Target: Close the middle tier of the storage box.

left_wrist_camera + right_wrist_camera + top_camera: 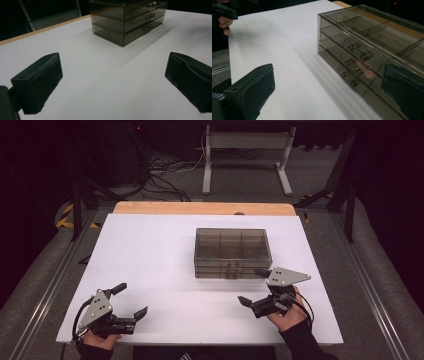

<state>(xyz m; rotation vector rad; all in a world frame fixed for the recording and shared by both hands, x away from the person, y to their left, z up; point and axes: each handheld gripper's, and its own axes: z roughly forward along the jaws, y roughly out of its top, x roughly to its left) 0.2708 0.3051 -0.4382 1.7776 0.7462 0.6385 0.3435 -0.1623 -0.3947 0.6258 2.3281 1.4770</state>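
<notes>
Left gripper [131, 299]: held at the near left corner of the white board [150, 265], jaws spread wide with nothing between them; in the left gripper view only bare board lies between the two black jaws. From this gripper the smoky clear drawer box [232, 251] sits well apart, toward 1 o'clock in the high view, and at about 1 o'clock in the left gripper view [126, 21].

Drawer box: three shallow drawers stacked, all flush, each with a small handle [352, 67] on its front; the top shows open compartments. It stands right of the board's centre.

Right gripper [252, 287]: jaws wide apart, gripping nothing. One jaw lies just beside the box's front right corner, the other over bare board. The box front lies at roughly 11 o'clock from the right hand [287, 312].
</notes>
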